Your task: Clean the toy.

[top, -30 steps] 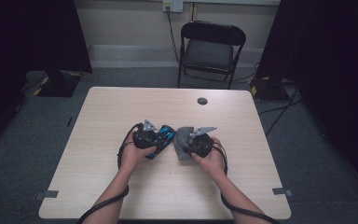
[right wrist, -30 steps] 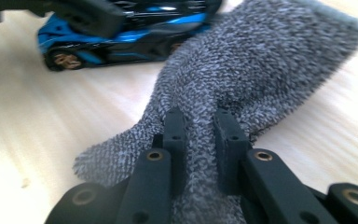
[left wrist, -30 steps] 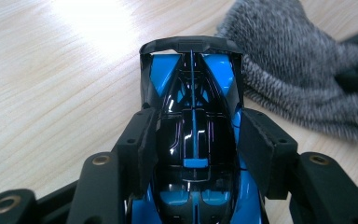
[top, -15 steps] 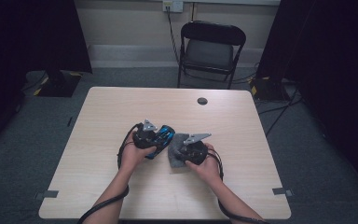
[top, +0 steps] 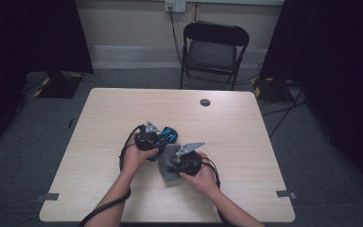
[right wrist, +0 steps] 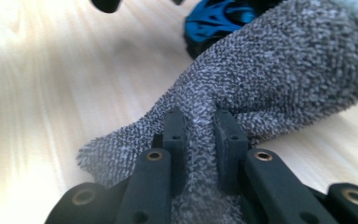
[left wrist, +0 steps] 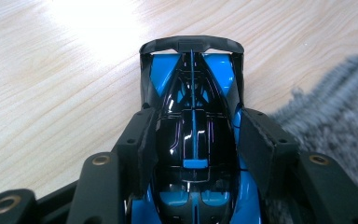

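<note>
In the high view we hold the left hand-held gripper (top: 159,138) just left of the frame's centre, on the pale wood-grain bench (top: 99,123). Its jaws are clamped on the glossy blue-and-black toy race car (top: 166,136). In the left gripper view the pads (left wrist: 145,140) press against the car's (left wrist: 193,140) flanks, with its black rear wing pointing to the top of the frame.

Just below and to the right of it in the high view, our right hand-held gripper (top: 172,163) sits over the grey terry-cloth rag (top: 166,171), which lies on the bench beside the car. In the right gripper view the jaws are nearly together, pinching a fold of the rag (right wrist: 261,84) between the pads (right wrist: 228,135). The cloth spreads from there to the upper right of the frame and covers part of the blue car (right wrist: 214,18) at the top.
</note>
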A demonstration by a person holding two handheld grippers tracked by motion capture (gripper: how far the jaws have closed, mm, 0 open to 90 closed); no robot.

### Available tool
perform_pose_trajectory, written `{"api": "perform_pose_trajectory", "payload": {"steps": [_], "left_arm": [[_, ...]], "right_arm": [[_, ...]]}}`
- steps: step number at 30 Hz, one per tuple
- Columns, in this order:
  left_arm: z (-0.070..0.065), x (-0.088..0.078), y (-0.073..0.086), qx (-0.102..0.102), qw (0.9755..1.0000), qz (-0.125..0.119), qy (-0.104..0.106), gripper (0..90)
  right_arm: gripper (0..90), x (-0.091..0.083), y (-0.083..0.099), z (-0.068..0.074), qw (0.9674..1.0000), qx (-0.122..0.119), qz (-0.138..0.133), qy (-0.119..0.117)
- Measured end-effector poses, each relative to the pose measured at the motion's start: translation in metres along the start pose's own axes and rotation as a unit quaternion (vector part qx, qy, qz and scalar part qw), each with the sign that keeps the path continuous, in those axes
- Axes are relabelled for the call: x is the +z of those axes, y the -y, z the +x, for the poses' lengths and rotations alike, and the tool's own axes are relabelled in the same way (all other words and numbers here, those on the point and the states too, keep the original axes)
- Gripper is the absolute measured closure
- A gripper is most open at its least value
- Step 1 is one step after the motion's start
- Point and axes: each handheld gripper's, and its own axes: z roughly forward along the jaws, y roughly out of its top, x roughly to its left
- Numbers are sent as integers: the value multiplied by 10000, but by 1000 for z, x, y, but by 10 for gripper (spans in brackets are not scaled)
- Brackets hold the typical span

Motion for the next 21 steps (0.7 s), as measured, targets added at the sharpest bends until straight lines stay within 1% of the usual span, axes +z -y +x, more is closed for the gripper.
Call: {"api": "perform_pose_trajectory", "payload": {"steps": [3,6,13,14,15,21], "left_arm": [[0,0,0,0,10000,-3,4,472],[0,0,0,-1,10000,-6,2,472],[0,0,0,-2,10000,-2,8,472],[0,-1,0,33,10000,9,-3,472],[0,0,0,1,10000,6,13,472],[0,-1,0,6,10000,17,-4,472]], "right_arm": [[775,2,-1,4,9999,-47,20,-90],[776,3,-1,8,9998,-33,-16,-209],[775,8,-1,17,9992,-88,-55,-396],[775,9,0,18,9990,-100,-61,-423],[775,9,0,20,9989,-125,-63,-458],[775,11,-1,29,9978,-311,4,-590]]}}
